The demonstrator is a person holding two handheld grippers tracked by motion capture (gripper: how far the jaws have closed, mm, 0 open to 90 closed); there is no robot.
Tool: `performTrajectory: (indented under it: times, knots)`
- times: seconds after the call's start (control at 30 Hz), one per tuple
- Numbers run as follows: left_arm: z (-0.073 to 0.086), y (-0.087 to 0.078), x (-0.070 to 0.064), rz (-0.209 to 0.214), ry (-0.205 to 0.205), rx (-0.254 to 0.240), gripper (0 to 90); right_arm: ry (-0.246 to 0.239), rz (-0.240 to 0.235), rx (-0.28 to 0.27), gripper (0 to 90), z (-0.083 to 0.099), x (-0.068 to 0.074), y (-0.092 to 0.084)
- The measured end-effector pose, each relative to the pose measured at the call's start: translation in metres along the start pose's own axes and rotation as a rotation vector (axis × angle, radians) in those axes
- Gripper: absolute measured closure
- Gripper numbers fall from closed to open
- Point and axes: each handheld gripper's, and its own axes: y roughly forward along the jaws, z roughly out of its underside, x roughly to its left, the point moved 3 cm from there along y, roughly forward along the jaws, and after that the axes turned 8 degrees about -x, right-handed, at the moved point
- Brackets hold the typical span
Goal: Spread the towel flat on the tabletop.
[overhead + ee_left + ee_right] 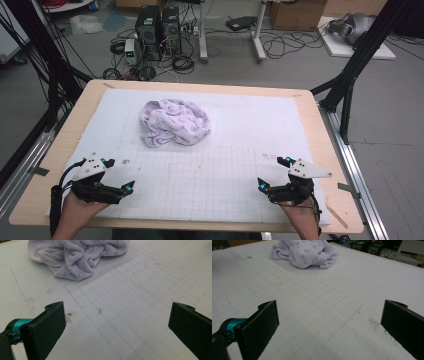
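Crumpled lilac cloth (174, 122) heaped far-centre on counter (310, 125). Left gripper (119, 176), right gripper (274, 174) near edge, jaws apart, empty; probably staged for reach.

Table's (320, 150) a light wood top with a big white gridded mat (240, 150) covering most of it. Only thing sitting on the mat is a crumpled lilac cloth (174, 122), up around 11 o'clock from the mat's centre.

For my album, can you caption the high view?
Two open grippers wait before a crumpled lilac cloth on a gridded mat.
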Motion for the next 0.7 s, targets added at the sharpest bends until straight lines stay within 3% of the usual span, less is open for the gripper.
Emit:
performTrajectory:
  times: [0.7]
  knots:
    - [-0.0002,0.001,-0.0039,0.0,0.014,0.008,1.8,-0.01,-0.005,-0.002,0.7,0.0008,0.0026,-0.0014]
